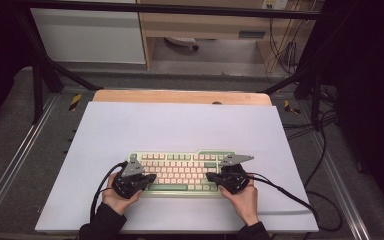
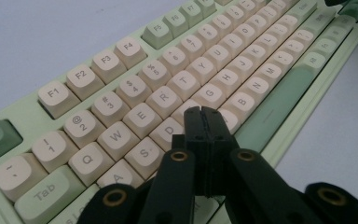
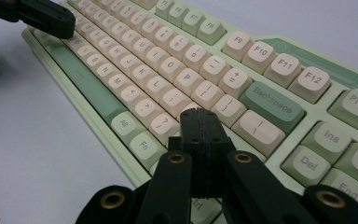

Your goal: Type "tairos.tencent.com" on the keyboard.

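Note:
A pale green keyboard (image 1: pixel 180 172) with cream and green keys lies on the white table mat (image 1: pixel 180 130), near the front edge. My left gripper (image 1: pixel 150 177) rests over the keyboard's left end, jaws pressed together with nothing between them. In the left gripper view its tips (image 2: pixel 202 112) hover just above the keys beside D and G on the keyboard (image 2: pixel 177 79). My right gripper (image 1: pixel 210 176) sits over the right end, also shut and empty. Its tips (image 3: pixel 198 113) hang above the keys near the "?" key on the keyboard (image 3: pixel 191 70).
A wooden board edge (image 1: pixel 180 96) runs behind the mat. Black frame bars and cables (image 1: pixel 300 130) stand at the right and back. The left gripper's jaw (image 3: pixel 42 16) crosses the top left of the right gripper view. Bare mat lies beyond the keyboard.

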Available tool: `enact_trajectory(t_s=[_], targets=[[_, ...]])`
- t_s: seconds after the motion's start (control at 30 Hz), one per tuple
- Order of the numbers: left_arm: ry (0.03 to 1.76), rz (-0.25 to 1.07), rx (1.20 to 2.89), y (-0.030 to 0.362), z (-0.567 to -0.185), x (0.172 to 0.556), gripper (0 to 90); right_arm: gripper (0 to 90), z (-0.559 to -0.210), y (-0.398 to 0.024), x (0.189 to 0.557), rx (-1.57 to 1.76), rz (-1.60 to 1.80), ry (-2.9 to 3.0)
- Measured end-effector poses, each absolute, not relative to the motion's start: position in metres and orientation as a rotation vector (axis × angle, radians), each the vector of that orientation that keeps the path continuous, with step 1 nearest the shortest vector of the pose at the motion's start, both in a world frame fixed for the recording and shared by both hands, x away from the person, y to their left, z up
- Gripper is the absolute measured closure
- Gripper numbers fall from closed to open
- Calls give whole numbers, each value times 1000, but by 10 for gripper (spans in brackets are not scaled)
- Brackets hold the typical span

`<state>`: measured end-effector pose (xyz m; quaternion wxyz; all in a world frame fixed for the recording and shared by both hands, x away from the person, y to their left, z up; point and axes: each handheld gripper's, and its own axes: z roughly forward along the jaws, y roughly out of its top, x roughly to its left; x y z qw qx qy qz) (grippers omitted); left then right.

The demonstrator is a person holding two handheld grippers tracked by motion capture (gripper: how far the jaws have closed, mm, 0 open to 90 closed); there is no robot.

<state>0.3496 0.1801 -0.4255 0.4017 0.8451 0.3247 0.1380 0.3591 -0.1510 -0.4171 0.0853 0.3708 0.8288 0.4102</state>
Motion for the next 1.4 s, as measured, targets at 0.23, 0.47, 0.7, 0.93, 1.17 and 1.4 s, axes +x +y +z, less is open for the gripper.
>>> enact_trajectory(t_s=[0.23, 0.47, 0.7, 0.93, 1.17, 1.4], targets=[[825, 358, 2124, 186, -422, 349, 900, 900, -417, -152, 359, 1110, 1225, 2468], [838, 368, 2111, 191, -419, 349, 900, 900, -417, -152, 359, 1109, 1225, 2471], [851, 380, 2109, 193, -416, 353, 900, 900, -417, -152, 359, 1107, 1225, 2472], [867, 386, 2103, 194, -412, 360, 900, 900, -417, -152, 359, 1107, 1224, 2473], [877, 405, 2105, 192, -409, 367, 900, 900, -417, -152, 359, 1108, 1226, 2470], [892, 413, 2107, 189, -410, 373, 900, 900, -417, -152, 359, 1106, 1225, 2473]])
